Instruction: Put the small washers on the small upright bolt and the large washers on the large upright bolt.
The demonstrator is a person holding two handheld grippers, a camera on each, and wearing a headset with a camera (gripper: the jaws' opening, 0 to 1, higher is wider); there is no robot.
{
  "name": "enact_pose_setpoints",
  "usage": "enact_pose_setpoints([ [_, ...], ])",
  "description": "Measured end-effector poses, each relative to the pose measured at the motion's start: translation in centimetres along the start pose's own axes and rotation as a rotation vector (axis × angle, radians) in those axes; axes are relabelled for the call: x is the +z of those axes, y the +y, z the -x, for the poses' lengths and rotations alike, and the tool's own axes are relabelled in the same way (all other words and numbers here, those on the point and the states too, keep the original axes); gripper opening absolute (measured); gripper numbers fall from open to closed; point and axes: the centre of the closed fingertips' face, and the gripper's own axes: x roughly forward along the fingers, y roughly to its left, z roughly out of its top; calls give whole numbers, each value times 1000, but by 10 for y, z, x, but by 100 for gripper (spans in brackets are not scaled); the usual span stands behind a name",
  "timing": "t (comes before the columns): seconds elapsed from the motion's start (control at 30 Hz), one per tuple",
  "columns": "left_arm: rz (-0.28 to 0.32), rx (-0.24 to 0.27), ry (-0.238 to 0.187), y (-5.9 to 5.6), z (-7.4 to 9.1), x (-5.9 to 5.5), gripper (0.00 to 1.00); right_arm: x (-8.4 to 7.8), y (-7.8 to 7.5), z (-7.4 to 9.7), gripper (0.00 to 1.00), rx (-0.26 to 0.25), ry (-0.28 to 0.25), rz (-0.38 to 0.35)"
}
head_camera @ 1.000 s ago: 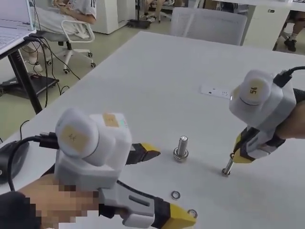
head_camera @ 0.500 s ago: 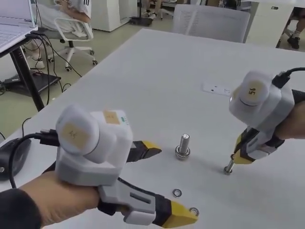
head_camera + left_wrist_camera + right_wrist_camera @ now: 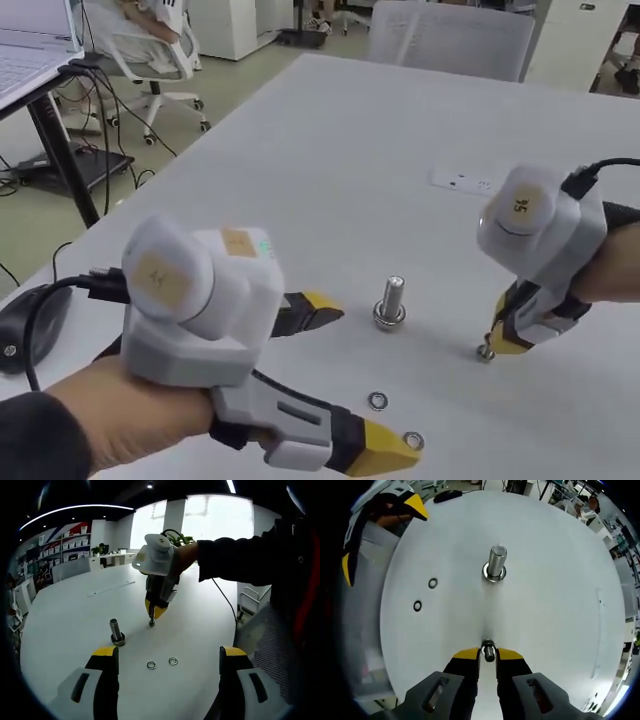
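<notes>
An office chair [image 3: 165, 62] stands beside the white table [image 3: 330, 150], perhaps shelves [image 3: 65, 542] beyond.

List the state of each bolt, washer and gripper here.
large bolt: upright on the table, nothing gripping it.
small bolt: upright, gripped.
loose washers: two, flat on the table, on no bolt.
left gripper: open, holding nothing.
right gripper: shut on the small bolt.

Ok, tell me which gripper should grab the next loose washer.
Left. The left gripper is open, with the two loose washers lying just ahead between its jaws, while the right gripper is shut on the small bolt and farther from them.
</notes>
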Motion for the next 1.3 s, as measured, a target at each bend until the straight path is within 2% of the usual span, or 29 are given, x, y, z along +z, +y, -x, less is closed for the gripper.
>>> enact_pose_setpoints([
  [0.67, 6, 0, 6, 2, -1, -1, 82, -3, -2, -15, 14, 17, 17, 0],
  [1.3, 7, 0, 7, 3, -1, -2, 82, -3, -3, -16, 16, 13, 11, -5],
])
